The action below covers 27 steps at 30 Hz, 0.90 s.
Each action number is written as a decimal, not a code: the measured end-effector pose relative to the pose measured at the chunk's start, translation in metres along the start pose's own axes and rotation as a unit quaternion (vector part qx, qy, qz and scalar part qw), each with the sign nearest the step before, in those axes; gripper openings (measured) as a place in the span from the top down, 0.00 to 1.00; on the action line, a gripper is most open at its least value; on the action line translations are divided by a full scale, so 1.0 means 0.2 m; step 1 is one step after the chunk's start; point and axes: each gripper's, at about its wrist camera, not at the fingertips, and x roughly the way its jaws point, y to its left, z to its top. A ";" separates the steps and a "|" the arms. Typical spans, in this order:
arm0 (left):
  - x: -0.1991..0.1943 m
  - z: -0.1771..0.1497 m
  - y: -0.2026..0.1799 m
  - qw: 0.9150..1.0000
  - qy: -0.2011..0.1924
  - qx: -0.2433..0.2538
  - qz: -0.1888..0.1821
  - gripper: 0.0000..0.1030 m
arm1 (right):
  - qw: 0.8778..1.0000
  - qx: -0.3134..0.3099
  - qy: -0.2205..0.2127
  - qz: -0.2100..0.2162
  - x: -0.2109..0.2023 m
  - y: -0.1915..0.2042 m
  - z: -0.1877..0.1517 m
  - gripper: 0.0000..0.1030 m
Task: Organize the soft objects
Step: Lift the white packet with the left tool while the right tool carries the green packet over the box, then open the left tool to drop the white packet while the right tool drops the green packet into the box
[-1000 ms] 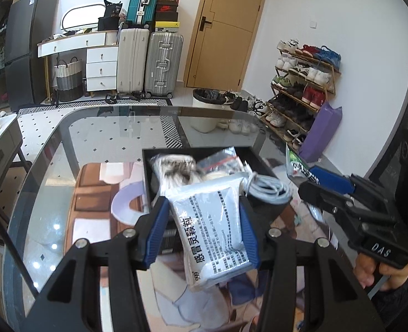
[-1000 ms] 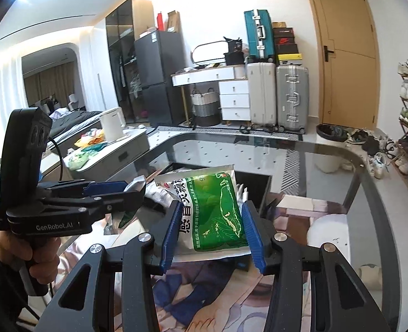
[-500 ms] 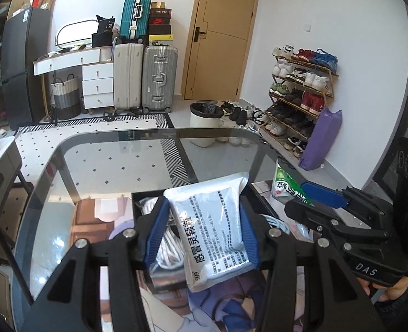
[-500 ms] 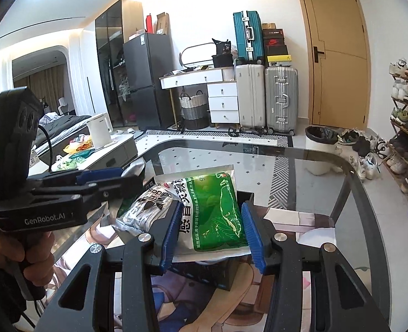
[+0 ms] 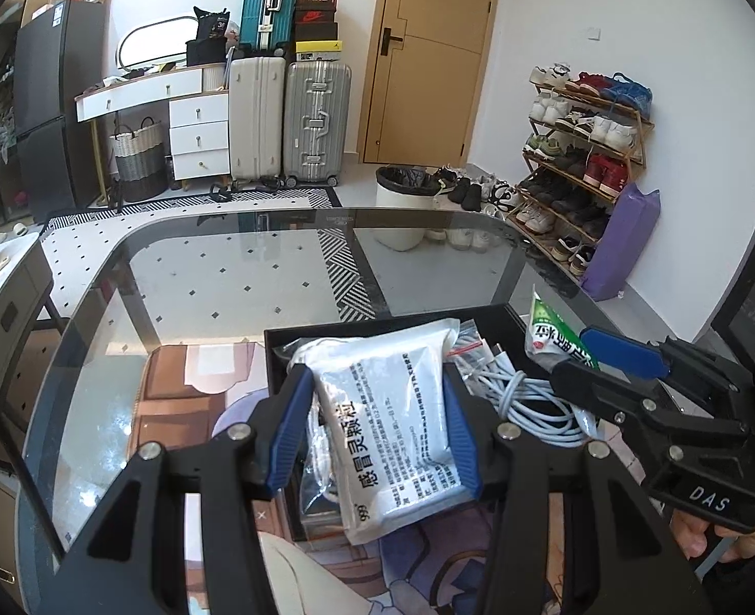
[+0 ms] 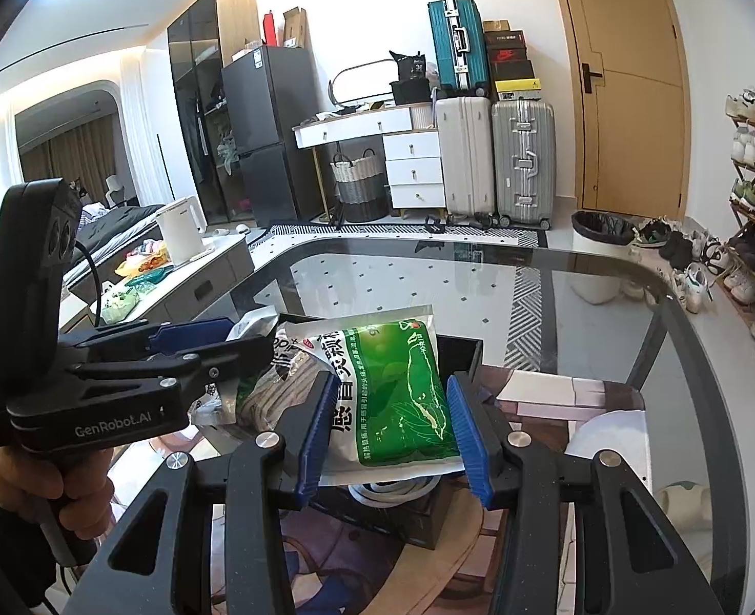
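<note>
Left gripper [image 5: 377,430] with blue-padded jaws clamped on a white printed sachet [image 5: 395,425], held over a black rectangular tray [image 5: 326,333] on the glass bench [image 5: 198,282], pale blue coiled cable [image 5: 526,400] inside the tray, right gripper [image 5: 577,359] beside the tray gripping a green-and-white sachet [image 5: 551,330]

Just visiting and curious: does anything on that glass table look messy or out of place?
Nothing spilled or damaged. The black tray is crammed: a white cable lies in a loose tangle among bagged items.
</note>
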 end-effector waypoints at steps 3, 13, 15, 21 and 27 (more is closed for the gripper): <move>0.03 0.00 0.00 1.000 0.004 0.000 0.000 0.52 | 1.000 -0.002 0.004 0.002 0.03 0.00 0.00 0.57; 0.09 -0.02 0.00 1.000 0.015 0.008 0.006 0.47 | 1.000 -0.016 0.014 -0.001 0.11 0.02 -0.01 0.52; 0.09 -0.02 0.01 1.000 0.018 0.003 0.006 0.41 | 1.000 -0.021 0.015 0.003 0.10 0.03 -0.02 0.43; 0.03 -0.05 0.02 1.000 0.021 -0.005 -0.007 0.18 | 0.999 -0.049 -0.006 -0.014 0.02 0.07 -0.04 0.10; -0.06 -0.10 0.02 1.000 0.008 0.008 0.015 0.01 | 0.998 -0.057 0.000 -0.029 -0.07 0.06 -0.09 0.02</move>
